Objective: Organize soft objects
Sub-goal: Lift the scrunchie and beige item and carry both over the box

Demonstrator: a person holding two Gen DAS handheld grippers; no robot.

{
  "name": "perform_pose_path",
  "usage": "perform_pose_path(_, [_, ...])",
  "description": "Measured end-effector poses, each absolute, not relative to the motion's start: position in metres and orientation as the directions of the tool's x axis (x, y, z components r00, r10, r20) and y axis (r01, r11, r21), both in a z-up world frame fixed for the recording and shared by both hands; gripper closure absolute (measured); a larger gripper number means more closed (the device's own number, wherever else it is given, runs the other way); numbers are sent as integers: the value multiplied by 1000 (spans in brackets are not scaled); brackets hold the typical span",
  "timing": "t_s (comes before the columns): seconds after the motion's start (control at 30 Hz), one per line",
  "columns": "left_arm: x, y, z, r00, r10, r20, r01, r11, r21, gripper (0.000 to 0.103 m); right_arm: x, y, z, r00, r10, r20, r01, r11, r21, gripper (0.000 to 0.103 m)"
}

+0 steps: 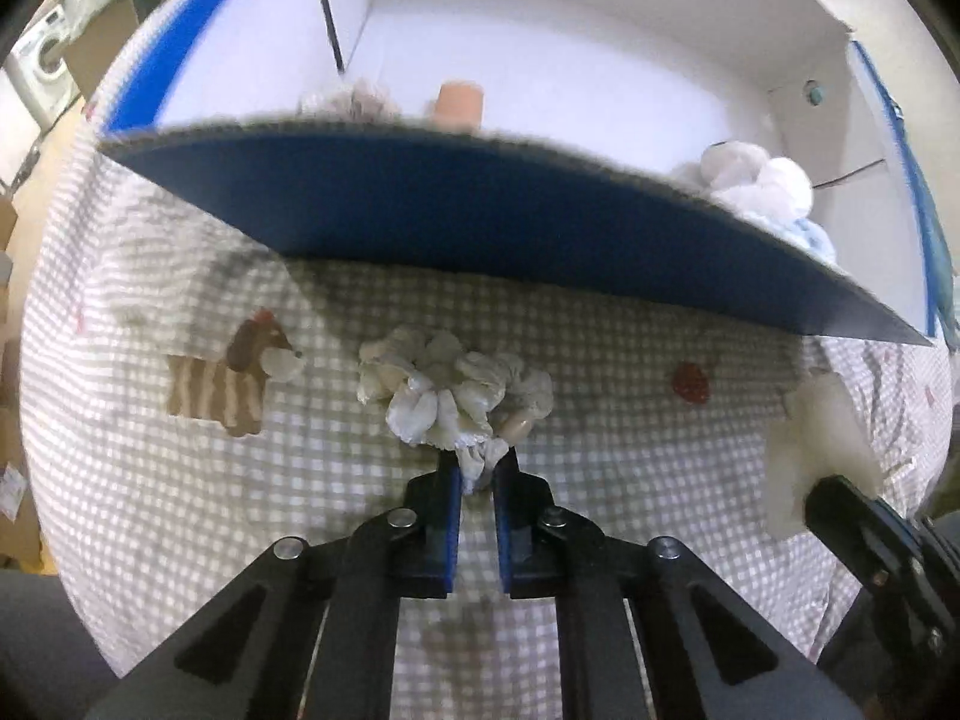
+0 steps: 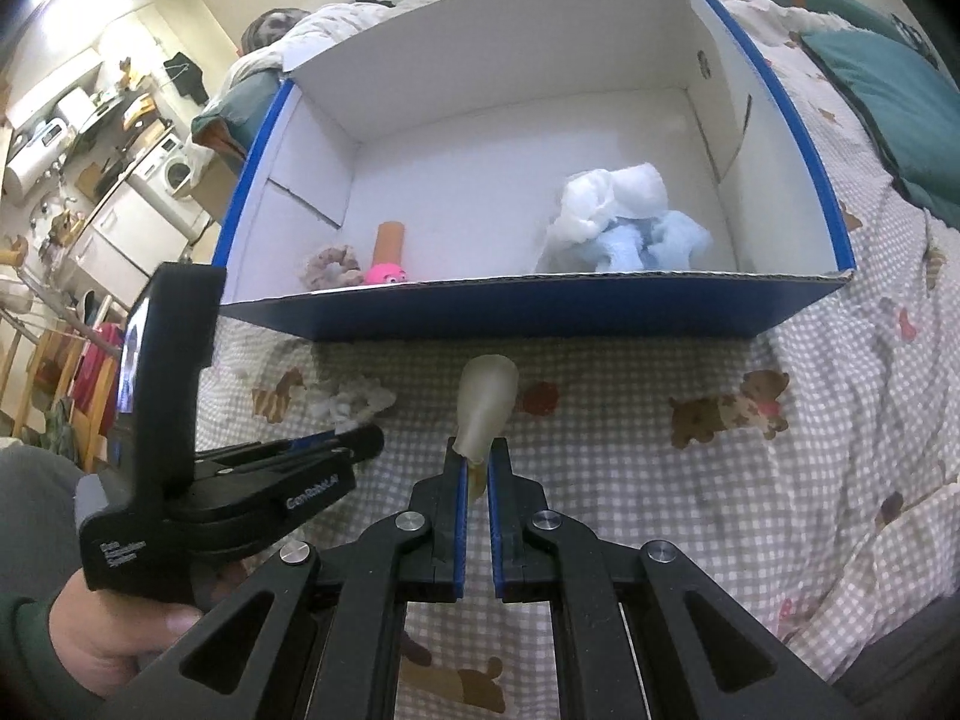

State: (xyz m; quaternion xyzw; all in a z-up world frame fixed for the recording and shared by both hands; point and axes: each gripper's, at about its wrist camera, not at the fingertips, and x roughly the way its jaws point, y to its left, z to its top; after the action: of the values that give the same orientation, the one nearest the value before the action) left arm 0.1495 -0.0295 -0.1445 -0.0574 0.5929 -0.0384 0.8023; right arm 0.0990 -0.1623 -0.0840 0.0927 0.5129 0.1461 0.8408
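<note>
Left gripper pinches white scrunchie's near edge.

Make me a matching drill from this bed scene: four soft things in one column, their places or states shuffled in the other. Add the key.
1. cream scrunchie
2. pale squishy toy
3. pink toy
4. white and blue cloth bundle

A. in the box's right half
B. pinched by the right gripper
C. on the checked sheet, pinched at its edge by the left gripper
D. in the box, near its left front corner

Pairs: 1-C, 2-B, 3-D, 4-A
</note>
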Motion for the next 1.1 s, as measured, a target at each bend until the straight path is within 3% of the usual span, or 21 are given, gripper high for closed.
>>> perform_pose_path(0.5, [95,-4,-49,490,-113,-864,37,993,-109,94,87,-155,-55,467,377,-800,-215,926,310,95])
perform_pose_path(0.77, [134,-3,-4,557,-97,-825,76,995,-65,94,107,-169,-22,524,367,-769,-247,929,276,95])
perform_pose_path(1.1, [201,-11,-3,570,-83,-817,80,996,-46,94,172,-200,-9,606,356,-711,-230,935,271,95])
